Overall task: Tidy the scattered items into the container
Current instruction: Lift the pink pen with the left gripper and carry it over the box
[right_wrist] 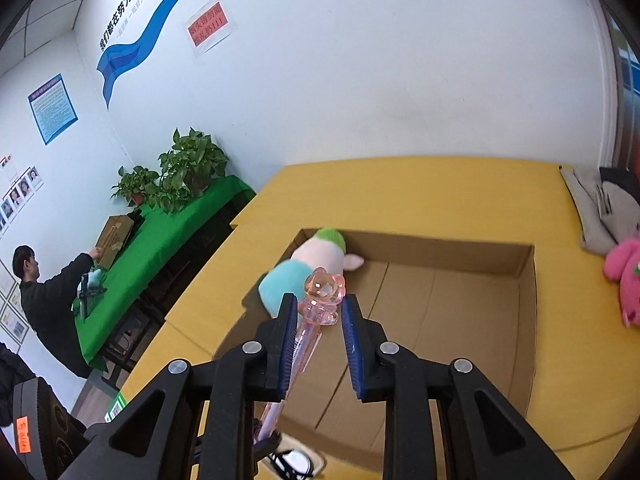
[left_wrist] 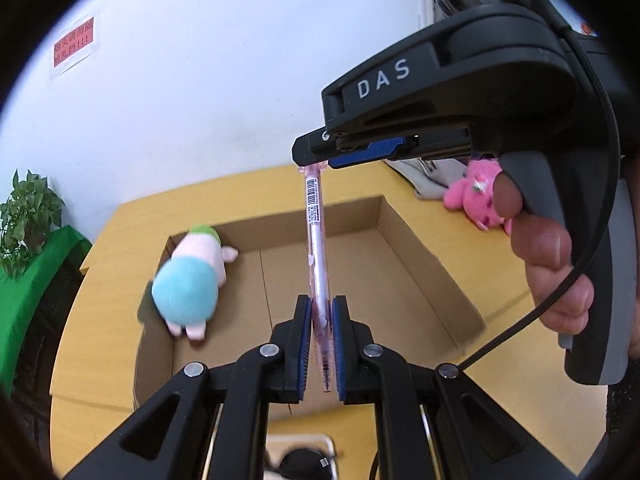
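A clear pink pen hangs in the air above the open cardboard box, held at both ends. My left gripper is shut on its lower, writing end. My right gripper, gripped by a hand, comes in from the upper right and clamps the pen's top. In the right wrist view the pen's pink bear-shaped cap sits between the pads of the right gripper, over the box. A teal, pink and green plush toy lies in the box's far left corner.
The box rests on a yellow table. A bright pink plush and a grey fabric bag lie on the table to the box's right. Off to the left, a person leans over a green-covered table with potted plants.
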Demonstrator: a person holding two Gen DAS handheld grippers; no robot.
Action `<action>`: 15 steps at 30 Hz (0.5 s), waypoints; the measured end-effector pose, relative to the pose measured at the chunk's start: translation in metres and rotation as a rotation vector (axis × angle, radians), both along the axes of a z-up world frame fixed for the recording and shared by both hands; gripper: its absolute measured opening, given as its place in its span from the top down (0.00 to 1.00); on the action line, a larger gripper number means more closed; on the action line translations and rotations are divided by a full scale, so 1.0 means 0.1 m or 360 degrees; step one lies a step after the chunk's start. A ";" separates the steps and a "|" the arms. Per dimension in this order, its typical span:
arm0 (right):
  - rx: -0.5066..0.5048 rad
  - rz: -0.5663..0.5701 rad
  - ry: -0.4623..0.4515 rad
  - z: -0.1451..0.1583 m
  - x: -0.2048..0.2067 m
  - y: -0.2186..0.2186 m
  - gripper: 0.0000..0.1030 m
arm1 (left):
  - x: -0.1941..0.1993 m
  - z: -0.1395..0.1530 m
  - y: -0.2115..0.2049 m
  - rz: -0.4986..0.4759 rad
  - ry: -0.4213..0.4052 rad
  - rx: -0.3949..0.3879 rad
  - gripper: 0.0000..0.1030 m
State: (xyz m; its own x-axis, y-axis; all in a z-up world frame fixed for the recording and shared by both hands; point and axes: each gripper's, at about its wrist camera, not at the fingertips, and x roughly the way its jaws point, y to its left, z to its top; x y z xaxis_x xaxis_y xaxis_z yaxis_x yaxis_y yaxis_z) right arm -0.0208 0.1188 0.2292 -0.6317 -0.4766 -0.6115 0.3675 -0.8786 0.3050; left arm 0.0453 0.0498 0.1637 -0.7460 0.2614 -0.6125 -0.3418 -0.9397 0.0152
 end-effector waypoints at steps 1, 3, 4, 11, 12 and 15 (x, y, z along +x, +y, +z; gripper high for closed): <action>0.0004 0.0007 -0.0010 0.02 -0.12 -0.01 0.77 | -0.10 0.01 -0.01 0.0006 -0.0010 0.0008 0.91; 0.0010 0.0029 -0.0041 0.04 -0.35 -0.04 0.77 | -0.32 0.02 -0.04 0.0023 -0.0034 0.0023 0.91; 0.0013 0.0045 -0.0061 0.03 -0.48 -0.06 0.77 | -0.41 0.03 -0.05 0.0031 -0.0044 0.0027 0.91; 0.0068 0.0134 -0.0236 -0.32 -1.34 -0.23 0.77 | -1.03 -0.25 -0.14 0.0093 -0.0219 0.0091 0.91; 0.0074 0.0142 -0.0270 -0.42 -1.46 -0.25 0.77 | -1.13 -0.31 -0.15 0.0102 -0.0253 0.0095 0.91; 0.0074 0.0155 -0.0371 -0.74 -1.77 -0.28 0.77 | -1.40 -0.54 -0.16 0.0126 -0.0365 0.0098 0.91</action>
